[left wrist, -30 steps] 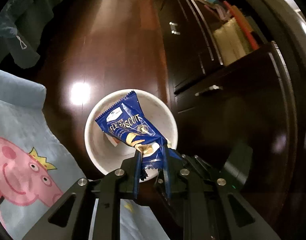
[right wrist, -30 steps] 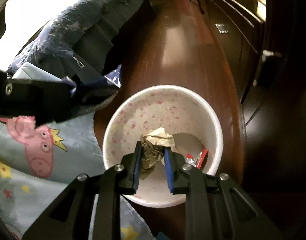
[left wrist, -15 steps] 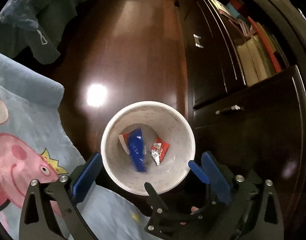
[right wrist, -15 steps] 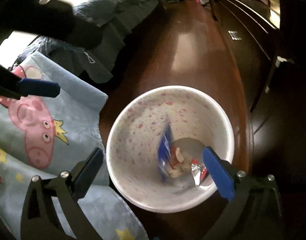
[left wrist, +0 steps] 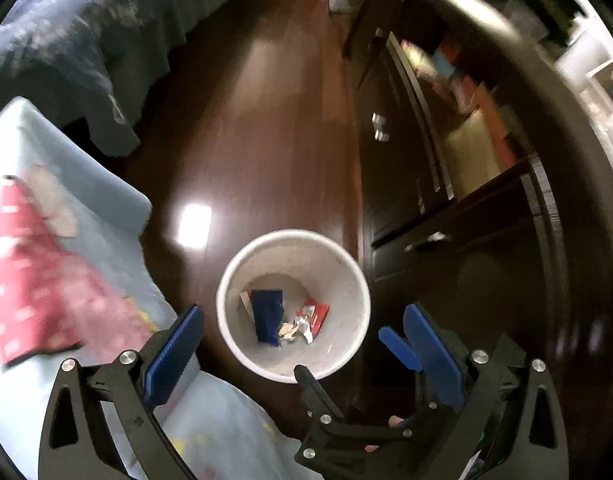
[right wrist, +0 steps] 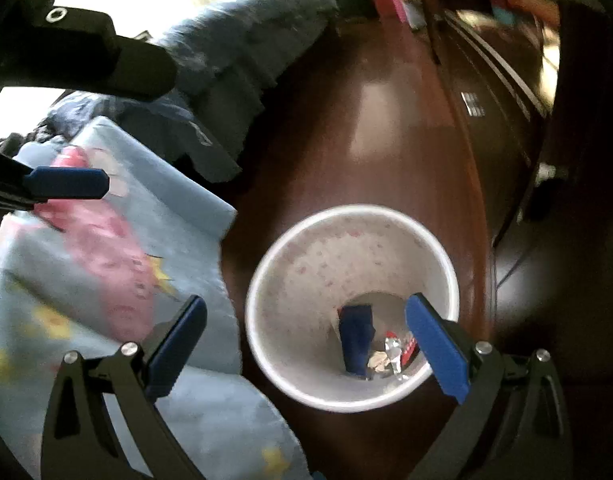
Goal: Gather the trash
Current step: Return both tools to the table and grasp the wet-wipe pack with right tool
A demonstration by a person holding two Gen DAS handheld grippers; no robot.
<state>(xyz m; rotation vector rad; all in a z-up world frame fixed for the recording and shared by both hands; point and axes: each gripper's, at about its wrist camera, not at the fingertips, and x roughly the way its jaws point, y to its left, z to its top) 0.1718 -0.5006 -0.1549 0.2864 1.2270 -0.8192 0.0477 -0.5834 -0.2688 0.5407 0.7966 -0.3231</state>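
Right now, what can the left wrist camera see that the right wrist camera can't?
Only the left wrist view shows the bright light patch on the floor and a fingertip under the other gripper.

Only the right wrist view shows the yellow stars on the blanket.

Both show the white bin with the blue wrapper inside, and both open grippers, left gripper and right gripper.

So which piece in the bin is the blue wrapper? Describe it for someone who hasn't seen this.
Find the white bin on the dark wood floor, between the light blue blanket and the dark cabinet. At its bottom, the blue wrapper lies left of a red wrapper and crumpled foil. It is the only dark blue, longest piece.
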